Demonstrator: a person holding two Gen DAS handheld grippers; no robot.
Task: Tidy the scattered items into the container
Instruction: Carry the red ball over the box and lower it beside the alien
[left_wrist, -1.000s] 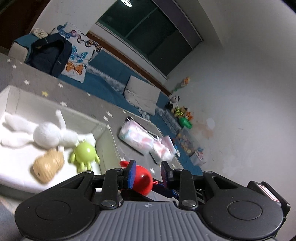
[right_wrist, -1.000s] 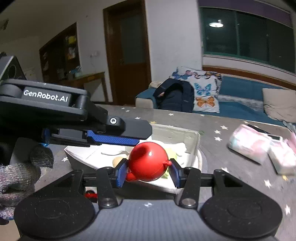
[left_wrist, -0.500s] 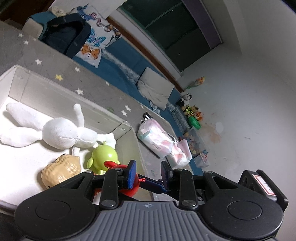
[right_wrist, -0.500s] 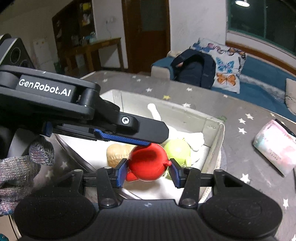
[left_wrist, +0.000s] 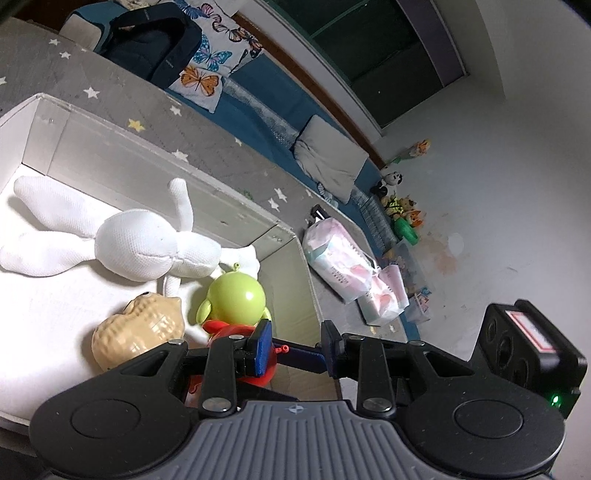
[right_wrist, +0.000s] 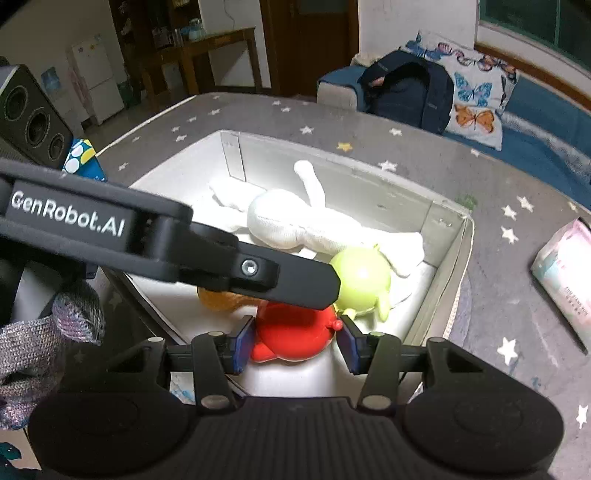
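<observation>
Right gripper (right_wrist: 295, 345) sits low centre of frame, pads either side of the red round toy (right_wrist: 295, 334) inside the white box (right_wrist: 448, 251), maybe just loosening. Left gripper (left_wrist: 295, 345) hangs open, empty.

Red toy (right_wrist: 295, 334) between blue gripper pads (right_wrist: 242, 345); lime-green alien figure (right_wrist: 364, 282) beside it, tan peanut toy (left_wrist: 138, 338), white plush rabbit (left_wrist: 144, 245) in the white box (right_wrist: 448, 254). Grey star-patterned cover (right_wrist: 491, 295), butterfly-print pillow (right_wrist: 476, 103), pink tissue packs (left_wrist: 338, 260).
</observation>
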